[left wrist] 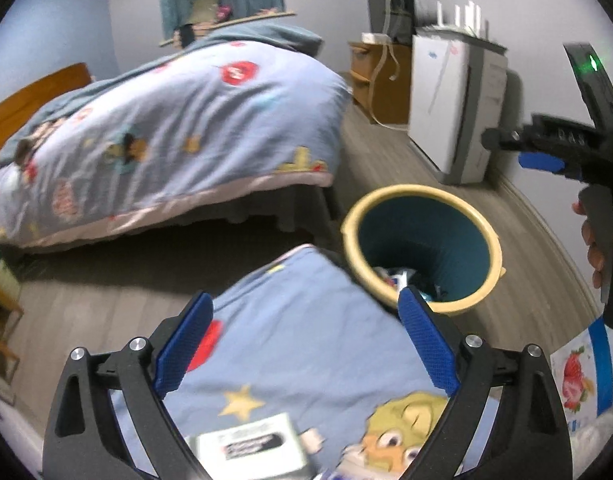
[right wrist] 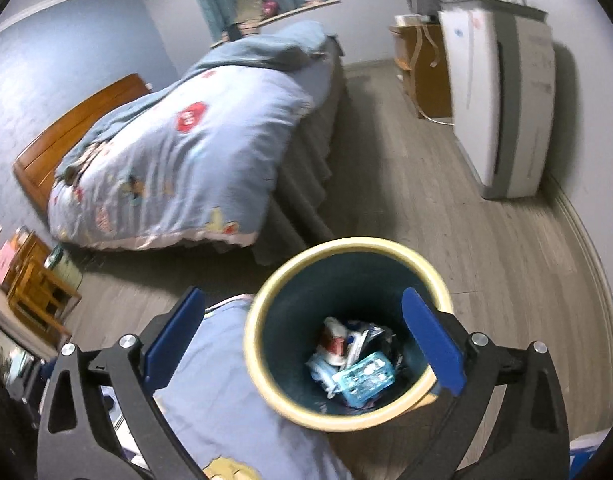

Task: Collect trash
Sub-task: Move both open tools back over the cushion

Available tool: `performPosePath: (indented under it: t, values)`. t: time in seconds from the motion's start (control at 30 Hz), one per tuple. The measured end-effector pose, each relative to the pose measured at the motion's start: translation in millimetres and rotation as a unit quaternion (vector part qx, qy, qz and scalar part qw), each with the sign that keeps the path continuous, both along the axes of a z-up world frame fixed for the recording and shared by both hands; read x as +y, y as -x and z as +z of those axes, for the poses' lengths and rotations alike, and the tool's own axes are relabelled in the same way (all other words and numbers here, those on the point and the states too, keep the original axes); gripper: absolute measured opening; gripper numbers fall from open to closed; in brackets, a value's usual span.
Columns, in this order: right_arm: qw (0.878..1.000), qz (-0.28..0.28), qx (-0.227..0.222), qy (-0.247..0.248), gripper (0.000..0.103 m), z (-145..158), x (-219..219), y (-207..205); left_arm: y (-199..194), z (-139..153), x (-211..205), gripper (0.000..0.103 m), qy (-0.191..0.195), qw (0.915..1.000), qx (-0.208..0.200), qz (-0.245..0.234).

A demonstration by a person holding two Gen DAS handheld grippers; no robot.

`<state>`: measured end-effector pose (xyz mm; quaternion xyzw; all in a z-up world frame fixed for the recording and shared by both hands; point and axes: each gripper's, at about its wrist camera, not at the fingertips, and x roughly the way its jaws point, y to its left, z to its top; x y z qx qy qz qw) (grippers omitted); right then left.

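Hovering with fingers apart and empty, the right tool [right wrist: 302,340] overlooks a part-filled bin [right wrist: 434,280], the left tool [left wrist: 304,344] likewise apart above a boxed item [left wrist: 250,446] on the bed [left wrist: 314,344].

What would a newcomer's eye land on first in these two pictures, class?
First, the round teal bin with a cream rim on the grey wood floor, already holding wrappers and a light blue blister pack, directly under the open right claw. Next, the big blue cartoon-print quilt heaped on the bed behind it.
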<state>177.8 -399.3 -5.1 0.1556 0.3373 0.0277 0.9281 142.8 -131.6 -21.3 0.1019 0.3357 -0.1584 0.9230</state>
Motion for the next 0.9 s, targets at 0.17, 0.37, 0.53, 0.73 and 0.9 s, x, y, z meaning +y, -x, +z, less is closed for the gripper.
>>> performPosePath:
  t: [0.17, 0.37, 0.53, 0.73, 0.9]
  values:
    - [0.999, 0.027, -0.026, -0.028, 0.097, 23.9, 37.4, 27.0, 33.9, 21.8, 49.5, 0.095, 0.015, 0.9994, -0.014, 0.028]
    - [0.998, 0.057, -0.036, -0.010, 0.097, 34.8, 84.6, 54.0, 66.8, 26.0, 104.4, 0.095, 0.038, 0.9966, -0.018, 0.071]
    - [0.996, 0.085, -0.015, -0.002, 0.097, 22.3, 119.0, 69.8, 81.2, 21.5, 137.3, 0.095, 0.043, 0.9946, -0.020, 0.093]
    - [0.993, 0.113, 0.039, 0.023, 0.097, -10.0, 167.9, 80.9, 86.9, 11.6, 171.3, 0.095, 0.029, 0.9927, -0.015, 0.116]
    - [0.990, 0.104, 0.097, 0.008, 0.097, -47.9, 187.9, 82.8, 85.9, 1.1, 182.9, 0.095, 0.006, 0.9929, -0.004, 0.119]
